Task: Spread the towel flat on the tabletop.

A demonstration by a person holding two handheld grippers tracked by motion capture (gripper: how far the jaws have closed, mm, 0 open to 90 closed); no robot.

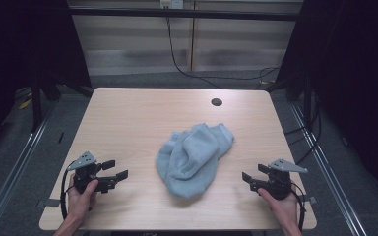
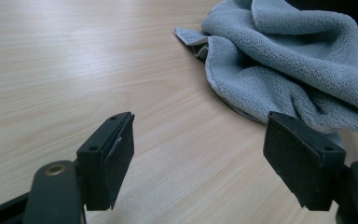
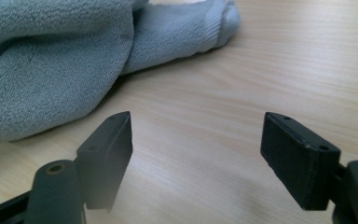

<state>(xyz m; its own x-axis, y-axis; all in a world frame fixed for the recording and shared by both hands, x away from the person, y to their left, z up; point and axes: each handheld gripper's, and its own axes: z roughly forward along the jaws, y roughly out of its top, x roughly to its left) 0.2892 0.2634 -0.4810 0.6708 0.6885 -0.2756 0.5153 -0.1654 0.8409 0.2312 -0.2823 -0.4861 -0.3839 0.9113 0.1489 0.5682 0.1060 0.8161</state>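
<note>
A crumpled pale blue towel (image 1: 194, 157) lies in a heap near the middle of the wooden table (image 1: 128, 118). My left gripper (image 1: 116, 169) rests at the front left, held by a hand, jaws open and pointing right at the towel from a short distance. My right gripper (image 1: 252, 175) sits at the front right, jaws open, pointing left at the towel. In the left gripper view the towel (image 2: 289, 60) lies ahead to the right of the open gripper (image 2: 198, 158). The right gripper view has the towel (image 3: 51, 60) ahead to the left, and nothing sits between the gripper (image 3: 196, 158) jaws.
A round cable hole (image 1: 216, 102) sits near the table's far edge. Black frame posts and dark curtains stand on both sides, and cables run along the floor behind the table.
</note>
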